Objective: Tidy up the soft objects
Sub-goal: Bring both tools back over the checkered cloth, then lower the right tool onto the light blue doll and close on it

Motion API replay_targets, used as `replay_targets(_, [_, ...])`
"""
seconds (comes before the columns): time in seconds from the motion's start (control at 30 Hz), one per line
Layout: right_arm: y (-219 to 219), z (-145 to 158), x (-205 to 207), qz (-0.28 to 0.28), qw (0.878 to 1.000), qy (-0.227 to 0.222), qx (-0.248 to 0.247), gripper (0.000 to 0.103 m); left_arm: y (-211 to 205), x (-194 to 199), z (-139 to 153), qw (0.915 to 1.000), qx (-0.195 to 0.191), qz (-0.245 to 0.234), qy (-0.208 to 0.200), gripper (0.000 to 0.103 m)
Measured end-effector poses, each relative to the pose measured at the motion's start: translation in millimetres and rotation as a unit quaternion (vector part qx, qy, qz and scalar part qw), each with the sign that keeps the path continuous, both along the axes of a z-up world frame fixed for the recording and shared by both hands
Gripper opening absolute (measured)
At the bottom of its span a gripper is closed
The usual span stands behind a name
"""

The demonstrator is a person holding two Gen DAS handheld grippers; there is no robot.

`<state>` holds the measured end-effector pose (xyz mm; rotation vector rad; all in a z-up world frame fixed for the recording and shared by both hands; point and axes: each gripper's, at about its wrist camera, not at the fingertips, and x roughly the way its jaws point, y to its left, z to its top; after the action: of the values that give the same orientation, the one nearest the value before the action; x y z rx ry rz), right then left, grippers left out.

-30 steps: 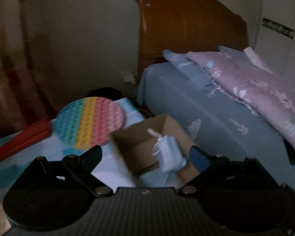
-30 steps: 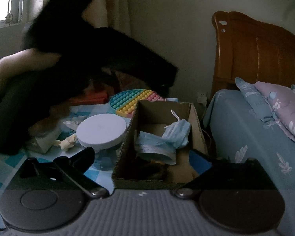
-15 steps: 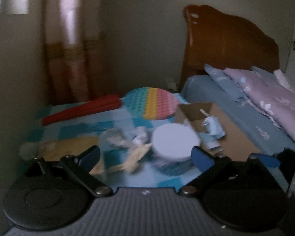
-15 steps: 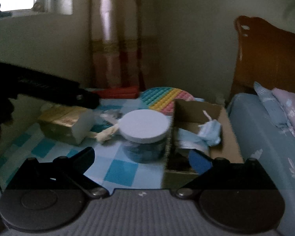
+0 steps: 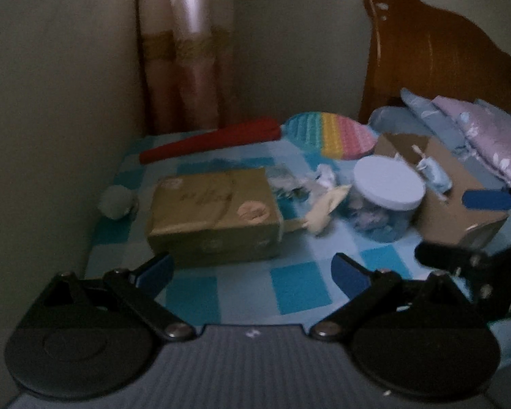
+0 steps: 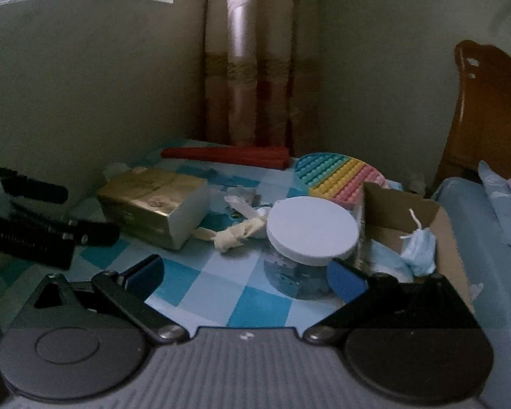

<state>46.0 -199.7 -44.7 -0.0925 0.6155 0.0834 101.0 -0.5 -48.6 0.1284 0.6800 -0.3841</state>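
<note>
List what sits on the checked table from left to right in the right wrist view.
Gold packet → knotted cream cloth → white-lidded jar → cardboard box with a blue face mask in it.

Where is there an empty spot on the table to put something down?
The checked cloth is bare in front, between the gold box and the white-lidded jar, just ahead of the right gripper. It is crowded behind, where crumpled soft bits lie between box and jar, and the cardboard box holds masks.
</note>
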Motion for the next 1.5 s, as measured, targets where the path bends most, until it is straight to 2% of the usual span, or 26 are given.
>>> replay_targets(0.23, [10, 8, 25, 0.035, 0.999, 0.001, 0.002, 0.103, 9, -1, -3, 0.9999, 0.013, -0.006, -0.006, 0.098])
replay_targets(0.4, [25, 17, 54, 0.099, 0.995, 0.013, 0.001, 0.103, 12, -4, 5, 0.9990, 0.039, -0.018, 0.010, 0.098])
replay_targets(0.5, [40, 20, 77, 0.138, 0.990, 0.038, -0.003, 0.103, 15, 0, 12, 0.9983, 0.056, -0.014, 0.011, 0.099])
replay_targets(0.7, [59, 22, 111, 0.173, 0.983, 0.052, -0.014, 0.103, 26, 9, 22, 0.9989, 0.037, 0.002, -0.028, 0.098])
replay_targets(0.87, [61, 28, 136, 0.181, 0.982, 0.058, -0.007, 0.103, 27, 6, 19, 0.9989, 0.023, -0.022, -0.033, 0.098])
replay_targets(0.97, [69, 33, 154, 0.201, 0.977, 0.069, -0.005, 0.103, 32, -1, 12, 0.9993, 0.027, -0.016, -0.022, 0.098])
replay_targets(1.1, [92, 36, 185, 0.248, 0.964, 0.092, -0.010, 0.100, 40, -4, 13, 0.9992, 0.038, -0.009, -0.012, 0.098])
replay_targets(1.2, [120, 33, 210, 0.293, 0.950, 0.109, -0.015, 0.098, 43, -6, 14, 0.9989, 0.044, -0.008, -0.013, 0.098])
replay_targets(1.37, [160, 23, 248, 0.349, 0.927, 0.134, -0.019, 0.092, 47, -10, 7, 0.9996, 0.025, -0.007, -0.002, 0.098])
replay_targets(1.43, [172, 15, 264, 0.359, 0.922, 0.145, -0.019, 0.091, 49, -9, 3, 0.9998, 0.022, -0.005, 0.000, 0.098])
replay_targets(1.5, [185, 3, 279, 0.365, 0.917, 0.157, -0.027, 0.085, 51, -7, 0, 0.9998, 0.022, -0.001, -0.001, 0.098])
